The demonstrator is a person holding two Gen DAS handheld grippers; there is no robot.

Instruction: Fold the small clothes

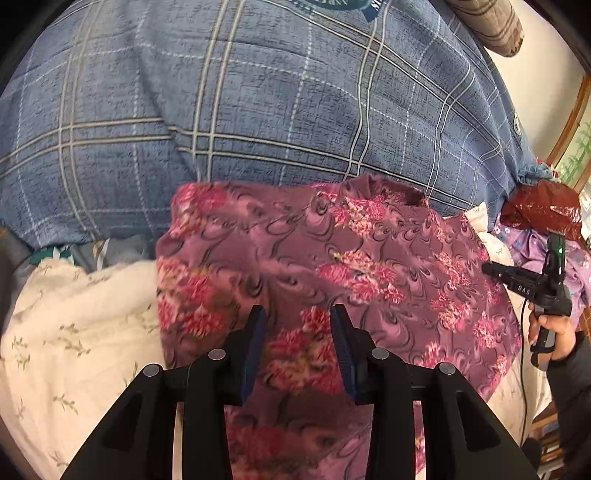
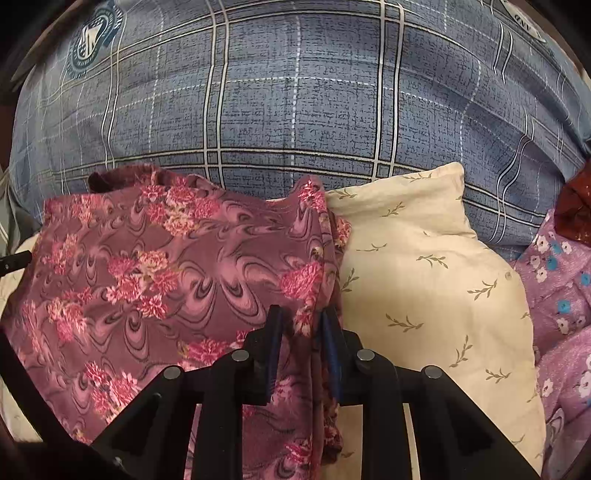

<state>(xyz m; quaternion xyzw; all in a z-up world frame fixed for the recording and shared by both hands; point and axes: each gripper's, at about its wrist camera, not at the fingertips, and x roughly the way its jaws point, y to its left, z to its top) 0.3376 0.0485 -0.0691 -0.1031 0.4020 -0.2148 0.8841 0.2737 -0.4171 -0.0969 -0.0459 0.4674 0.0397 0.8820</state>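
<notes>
A mauve garment with pink flower print (image 1: pixel 332 258) lies folded on a cream pillow on the bed; it also shows in the right wrist view (image 2: pixel 166 266). My left gripper (image 1: pixel 298 314) is open, its fingers apart just above the garment's near part, holding nothing. My right gripper (image 2: pixel 301 317) has its jaws narrowly apart around the garment's bunched right edge; whether it pinches the cloth is unclear. The right gripper also shows in the left wrist view (image 1: pixel 495 269), held at the garment's right side.
A blue plaid quilt (image 1: pixel 258 92) rises behind the garment. The cream leaf-print pillow (image 2: pixel 424 277) extends to the right. A purple flowered cloth (image 2: pixel 561 295) and a dark red cloth (image 1: pixel 543 210) lie at far right. A striped bolster (image 1: pixel 487 22) sits top right.
</notes>
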